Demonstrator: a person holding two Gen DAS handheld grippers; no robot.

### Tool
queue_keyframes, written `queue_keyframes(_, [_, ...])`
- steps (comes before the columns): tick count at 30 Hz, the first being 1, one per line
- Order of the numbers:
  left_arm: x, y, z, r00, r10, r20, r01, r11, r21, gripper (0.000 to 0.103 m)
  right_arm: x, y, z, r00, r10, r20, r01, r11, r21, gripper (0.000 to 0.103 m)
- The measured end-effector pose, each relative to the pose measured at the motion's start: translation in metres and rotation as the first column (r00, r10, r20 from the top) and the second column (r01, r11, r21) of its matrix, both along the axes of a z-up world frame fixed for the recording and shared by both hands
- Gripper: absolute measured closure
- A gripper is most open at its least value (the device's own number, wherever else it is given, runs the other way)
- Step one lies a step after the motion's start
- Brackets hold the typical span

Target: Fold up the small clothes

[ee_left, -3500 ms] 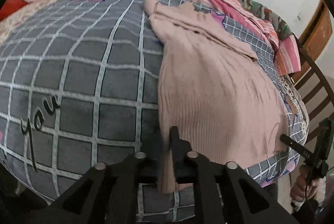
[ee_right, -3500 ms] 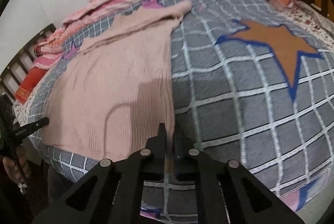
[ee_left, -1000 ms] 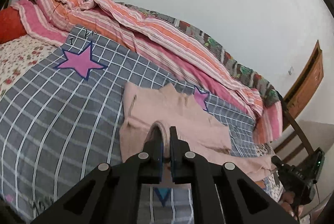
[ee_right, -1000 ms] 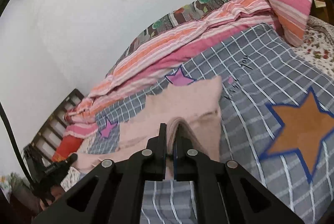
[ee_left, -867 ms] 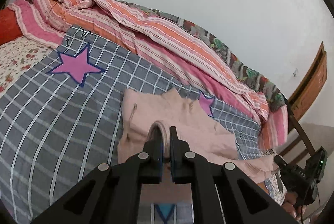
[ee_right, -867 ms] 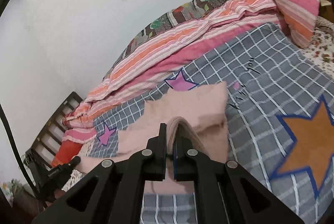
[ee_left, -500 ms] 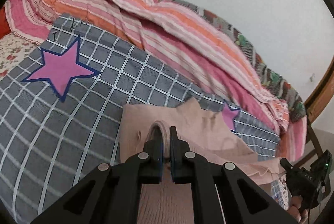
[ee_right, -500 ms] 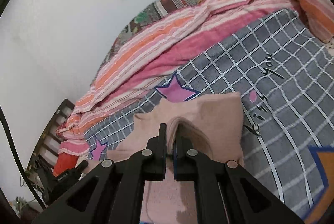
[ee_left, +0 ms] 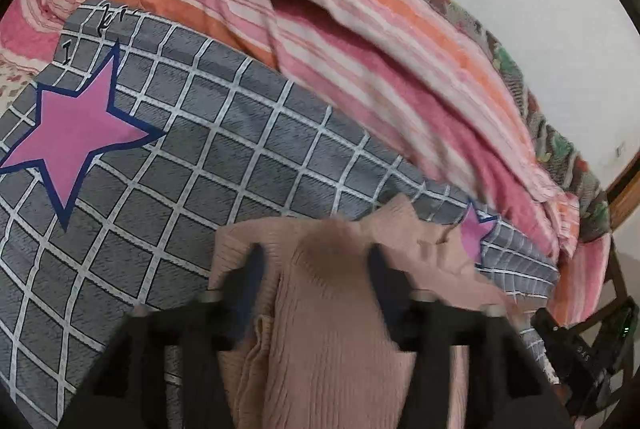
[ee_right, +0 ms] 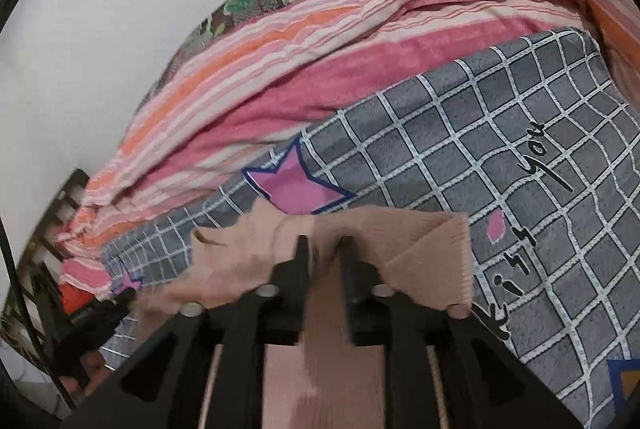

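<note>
I'm seeing both claws opening w/ nothing gripped: left claw [ee_left: 314,261] wide, right claw [ee_right: 322,249] narrower, each sitting over the sweater [ee_left: 332,329], lower centre, its length running straight away from me.

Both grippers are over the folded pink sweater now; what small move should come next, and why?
Probably draw both grippers back. The left gripper and right gripper stand open, and the sweater lies doubled on the blanket, so this fold looks released.
</note>
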State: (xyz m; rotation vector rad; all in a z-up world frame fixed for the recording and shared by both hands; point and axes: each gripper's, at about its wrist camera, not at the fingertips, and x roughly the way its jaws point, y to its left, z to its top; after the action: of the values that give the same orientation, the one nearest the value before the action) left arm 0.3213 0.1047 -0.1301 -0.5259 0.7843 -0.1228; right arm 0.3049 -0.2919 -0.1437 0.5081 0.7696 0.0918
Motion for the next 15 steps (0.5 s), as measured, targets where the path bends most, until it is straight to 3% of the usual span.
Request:
queue_keyframes(2, [-0.010, 0.002, 0.004, 1.000, -0.002, 0.020, 0.002, 1.000, 0.010, 0.045, -0.007, 0.003, 0.002, 0.999, 0.036, 0.012, -0.036, 0.999, -0.007, 0.070])
queue_keyframes(11, [-0.075, 0.004, 0.002, 0.999, -0.039, 0.013, 0.038, 0.996, 0.075, 0.042, -0.088, 0.014, 0.004, 0.983, 0.183, -0.008, -0.183, 0.972, -0.145, 0.064])
queue_keyframes(15, [-0.116, 0.004, -0.006, 0.998, -0.059, 0.012, 0.058, 0.997, 0.058, 0.041, -0.127, 0.003, 0.001, 0.982, 0.189, -0.021, -0.190, 0.968, -0.164, 0.057])
